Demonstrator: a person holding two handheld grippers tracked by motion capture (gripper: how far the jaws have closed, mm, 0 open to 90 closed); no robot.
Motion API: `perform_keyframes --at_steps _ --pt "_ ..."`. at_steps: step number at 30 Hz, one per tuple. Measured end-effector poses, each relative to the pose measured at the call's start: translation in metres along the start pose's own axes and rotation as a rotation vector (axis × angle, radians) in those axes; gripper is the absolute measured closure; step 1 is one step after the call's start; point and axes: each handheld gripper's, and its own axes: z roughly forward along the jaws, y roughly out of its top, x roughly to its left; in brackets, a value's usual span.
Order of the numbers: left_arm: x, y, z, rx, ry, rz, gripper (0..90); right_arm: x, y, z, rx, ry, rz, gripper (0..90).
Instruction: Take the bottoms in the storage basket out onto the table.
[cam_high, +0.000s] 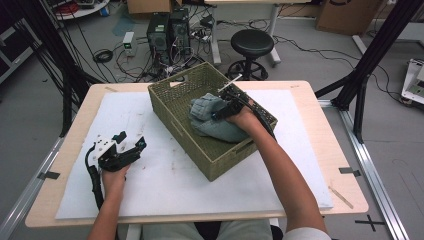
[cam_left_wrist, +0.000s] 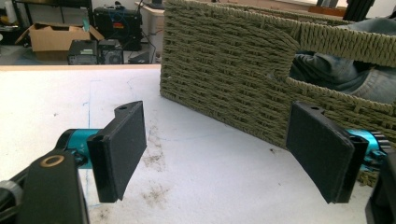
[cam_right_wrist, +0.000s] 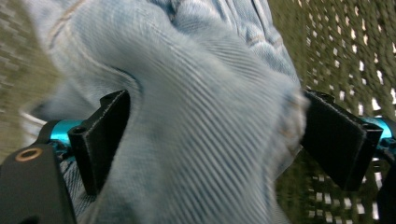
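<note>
An olive woven basket (cam_high: 172, 107) stands at an angle on the white mat, and a bundle of pale blue denim (cam_high: 212, 120) lies inside it. My right gripper (cam_high: 223, 110) reaches into the basket onto that bundle. In the right gripper view its jaws stand wide apart, and the denim (cam_right_wrist: 201, 116) bulges between them at the gripper (cam_right_wrist: 215, 140). The basket wall (cam_right_wrist: 345, 46) shows behind. My left gripper (cam_high: 131, 140) rests open on the mat, left of the basket. In its own view this gripper (cam_left_wrist: 217, 154) holds nothing and faces the basket's side (cam_left_wrist: 224, 60), with denim (cam_left_wrist: 345, 74) showing through a handle hole.
The white mat (cam_high: 165, 185) covers most of the wooden table (cam_high: 345, 190). Beyond the far edge the floor holds a black stool (cam_high: 251, 44), computer towers (cam_high: 167, 30) and loose cables. Black frame posts (cam_high: 372, 55) rise at the right.
</note>
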Motion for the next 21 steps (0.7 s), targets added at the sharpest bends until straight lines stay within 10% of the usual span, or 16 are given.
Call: perform_keyframes --at_steps 10,17,21 --pt "0.001 0.000 0.000 0.002 0.006 -0.007 20.7 -0.009 -0.004 0.029 0.107 0.165 0.122 14.3" --pt "0.001 0.000 0.000 -0.001 0.008 -0.016 20.9 -0.009 0.002 0.020 0.092 0.244 0.115 61.6" --pt "0.001 0.000 0.000 0.000 0.004 -0.009 20.9 -0.009 0.005 0.008 0.024 0.245 0.112 69.0"
